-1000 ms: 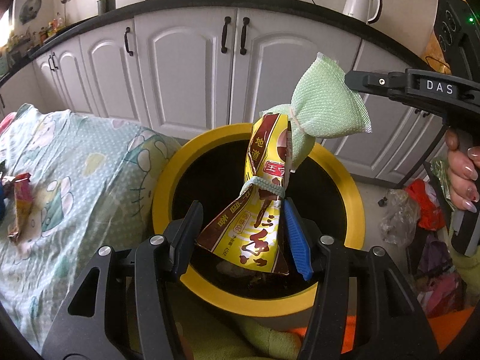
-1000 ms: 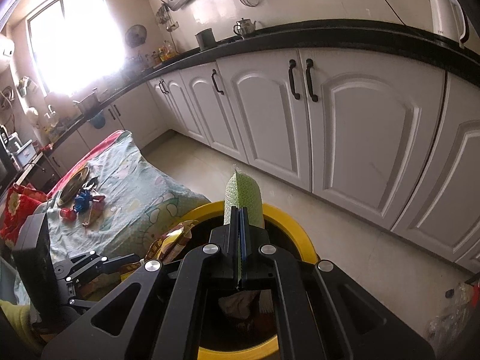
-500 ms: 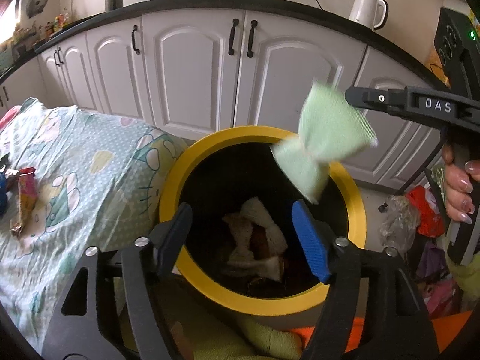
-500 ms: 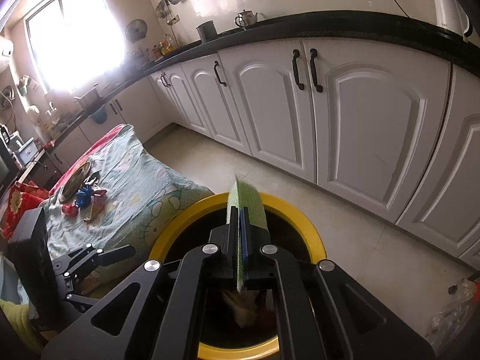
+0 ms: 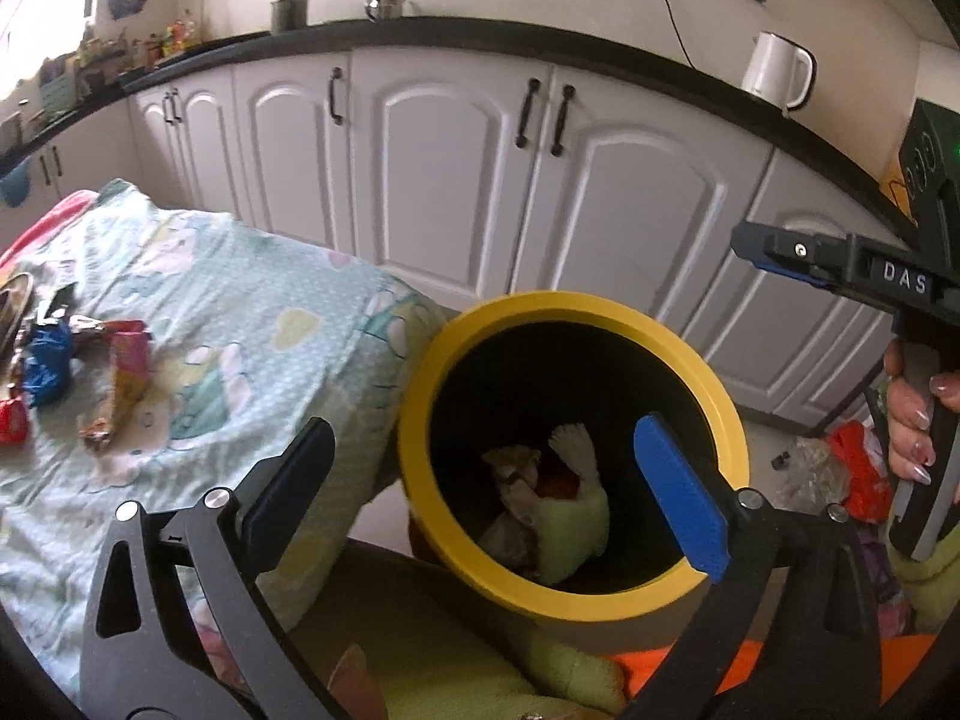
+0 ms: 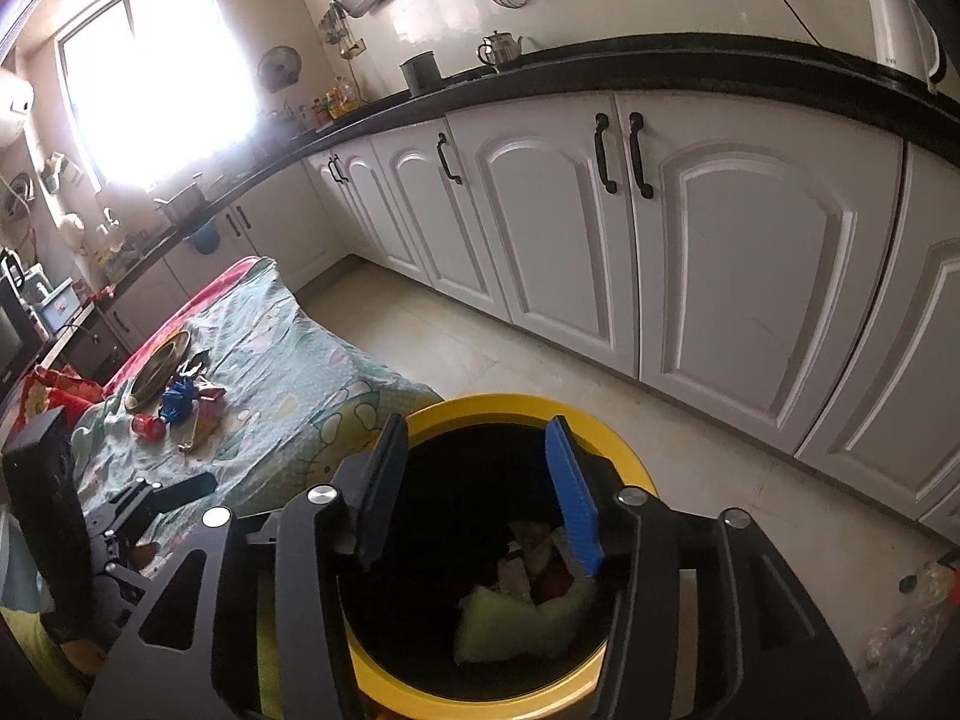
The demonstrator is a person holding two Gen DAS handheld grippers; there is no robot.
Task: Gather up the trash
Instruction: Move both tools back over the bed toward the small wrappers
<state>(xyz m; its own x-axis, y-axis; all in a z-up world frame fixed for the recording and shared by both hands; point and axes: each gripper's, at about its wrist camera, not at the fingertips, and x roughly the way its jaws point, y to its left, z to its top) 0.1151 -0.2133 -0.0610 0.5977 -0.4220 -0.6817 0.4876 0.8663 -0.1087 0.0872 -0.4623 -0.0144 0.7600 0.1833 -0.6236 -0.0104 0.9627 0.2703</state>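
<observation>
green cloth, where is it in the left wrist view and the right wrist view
Left wrist: green cloth lies inside the yellow-rimmed bin, lower centre.
Right wrist: cloth at the bin's bottom, lower centre, below the blue pad.
Shared landmark: the bin's yellow rim.

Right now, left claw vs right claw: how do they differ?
Left claw stands much wider than right claw, both opening. The right claw hangs squarely over the yellow-rimmed bin; the left claw straddles the bin's rim beside the tablecloth. Shared: both are empty, each with one blue pad and one black.
</observation>
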